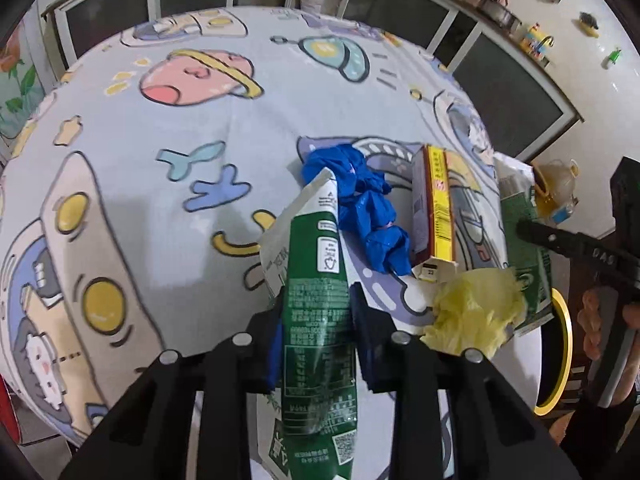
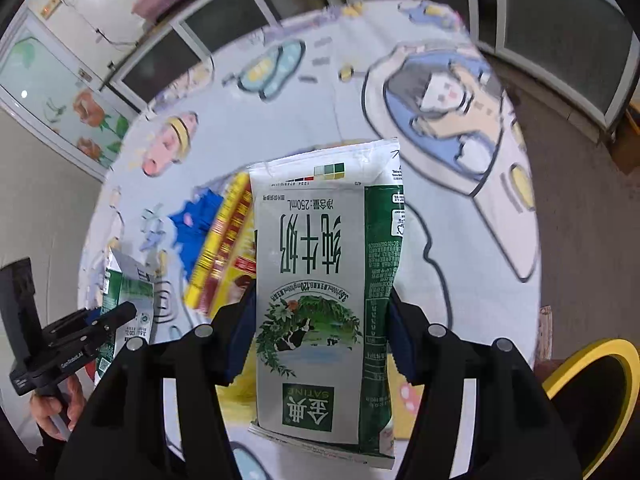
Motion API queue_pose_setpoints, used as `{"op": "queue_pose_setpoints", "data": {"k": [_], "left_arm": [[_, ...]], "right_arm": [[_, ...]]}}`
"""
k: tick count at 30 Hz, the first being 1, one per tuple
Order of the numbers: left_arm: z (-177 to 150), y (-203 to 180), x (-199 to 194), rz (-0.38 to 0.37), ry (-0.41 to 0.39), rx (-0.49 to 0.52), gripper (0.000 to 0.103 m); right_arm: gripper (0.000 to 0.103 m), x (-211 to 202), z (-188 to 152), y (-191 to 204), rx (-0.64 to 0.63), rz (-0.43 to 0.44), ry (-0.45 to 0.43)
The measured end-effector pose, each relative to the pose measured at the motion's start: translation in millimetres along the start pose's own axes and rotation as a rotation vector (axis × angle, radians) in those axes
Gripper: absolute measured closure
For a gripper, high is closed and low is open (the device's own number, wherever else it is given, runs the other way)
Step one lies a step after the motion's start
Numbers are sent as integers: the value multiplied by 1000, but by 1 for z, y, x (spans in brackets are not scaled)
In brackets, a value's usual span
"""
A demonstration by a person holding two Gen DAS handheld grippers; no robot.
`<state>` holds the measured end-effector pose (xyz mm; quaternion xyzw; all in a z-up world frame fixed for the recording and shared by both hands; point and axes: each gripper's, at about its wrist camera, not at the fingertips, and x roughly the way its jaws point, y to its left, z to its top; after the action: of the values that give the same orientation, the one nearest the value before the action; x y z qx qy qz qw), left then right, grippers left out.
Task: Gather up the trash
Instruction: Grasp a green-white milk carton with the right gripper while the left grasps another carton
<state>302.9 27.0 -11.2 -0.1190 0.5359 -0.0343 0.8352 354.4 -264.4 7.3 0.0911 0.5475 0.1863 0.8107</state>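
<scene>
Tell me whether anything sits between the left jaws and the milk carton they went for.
Nothing does: the left gripper is already shut on the green milk carton, pinching its narrow sides. The blue bag and yellow bag lie off to the side on the tablecloth.

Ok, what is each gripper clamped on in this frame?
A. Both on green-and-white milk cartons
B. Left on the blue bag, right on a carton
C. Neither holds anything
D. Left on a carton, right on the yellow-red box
A: the left gripper pinches a flattened milk carton edge-on, and the right gripper squeezes another milk carton across its width.
</scene>
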Motion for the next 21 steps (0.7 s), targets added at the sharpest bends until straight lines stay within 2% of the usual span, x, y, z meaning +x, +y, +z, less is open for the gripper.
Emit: {"op": "queue_pose_setpoints", "data": {"k": [7,12,16,21], "left_arm": [[-13,9,-37,-6,-63,23,76],[-24,3,-59,-15,-100,59,76],[-31,-16,-73,-39,-129,102,76],[-34,-57,-80,-85,-160,184,76]], "right_arm": [[47,-49,-8,-3,25,10,-80],[47,-73,-27,-18,58,1,-110],[47,-95,-48,-33,83,-3,-140],[47,-130,-74,-61,125,-22,-201]]}}
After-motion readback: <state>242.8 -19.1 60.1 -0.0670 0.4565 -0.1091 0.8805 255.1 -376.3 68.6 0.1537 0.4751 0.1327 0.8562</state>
